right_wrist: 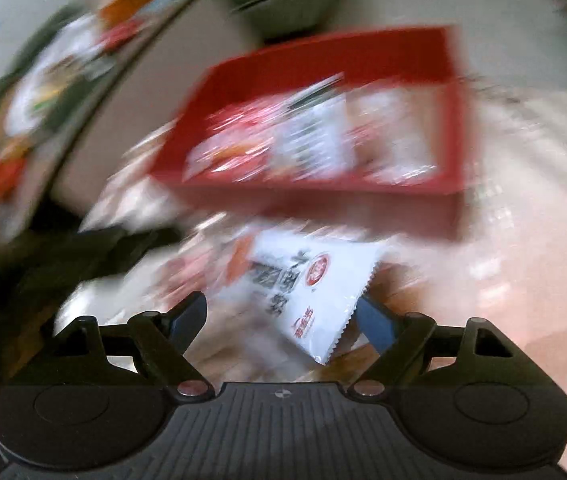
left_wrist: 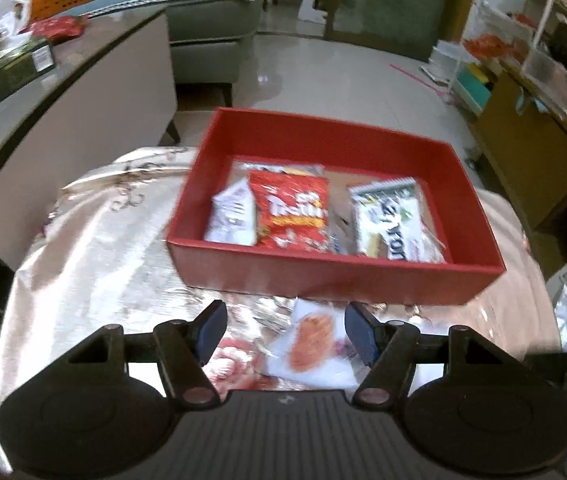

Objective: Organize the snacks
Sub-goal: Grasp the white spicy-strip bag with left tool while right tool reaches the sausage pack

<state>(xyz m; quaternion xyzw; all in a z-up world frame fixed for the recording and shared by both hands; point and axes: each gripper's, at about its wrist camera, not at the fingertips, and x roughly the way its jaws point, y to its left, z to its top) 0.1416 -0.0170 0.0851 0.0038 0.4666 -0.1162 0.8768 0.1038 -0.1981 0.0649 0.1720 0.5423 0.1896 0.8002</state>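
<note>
A red box (left_wrist: 323, 272) stands on a cloth-covered table and holds several snack packets, among them a red chips bag (left_wrist: 291, 208) and a green-white packet (left_wrist: 391, 216). My left gripper (left_wrist: 285, 330) is open, just short of the box's near wall, above a white packet with an orange picture (left_wrist: 311, 344) lying on the cloth. The right wrist view is heavily blurred. My right gripper (right_wrist: 283, 320) is open around a white packet with black characters (right_wrist: 315, 292), not closed on it. The red box (right_wrist: 323, 196) lies beyond.
A low grey table (left_wrist: 63, 92) with boxes and bags stands at the left, a grey sofa (left_wrist: 211, 40) behind it. Shelving and a yellow cabinet (left_wrist: 523, 160) line the right. The tiled floor (left_wrist: 323, 72) lies past the box.
</note>
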